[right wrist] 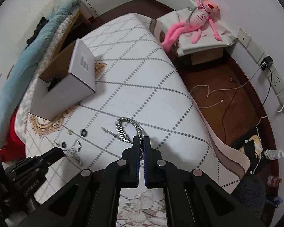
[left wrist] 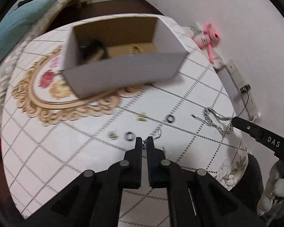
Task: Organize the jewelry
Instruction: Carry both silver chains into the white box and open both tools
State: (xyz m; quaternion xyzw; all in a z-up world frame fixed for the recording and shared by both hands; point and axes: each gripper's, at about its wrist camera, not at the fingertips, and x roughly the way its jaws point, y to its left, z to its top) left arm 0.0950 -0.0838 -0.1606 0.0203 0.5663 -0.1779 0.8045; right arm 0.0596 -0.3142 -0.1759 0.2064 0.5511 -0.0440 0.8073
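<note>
Left claw (left wrist: 144, 141) pinched on thin silver chain (left wrist: 157, 133); right claw (right wrist: 141, 141) clamped on thick silver chain (right wrist: 123, 128), both low over tabletop (left wrist: 47, 151). Beyond: two black rings (left wrist: 170, 118), gold pieces (left wrist: 142, 116), then open cardboard box (left wrist: 123, 73).

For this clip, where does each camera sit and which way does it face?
Left wrist: on the left gripper, looking along its fingers across the table toward the cardboard box; the jaws pinch a thin chain, and the right gripper enters from the right.
Right wrist: on the right gripper, facing the same table with floor and pink plush toy beyond; its jaws grip a thick silver chain, and the left gripper shows lower left.
Shared: box, both chains, two dark rings, plush toy.
</note>
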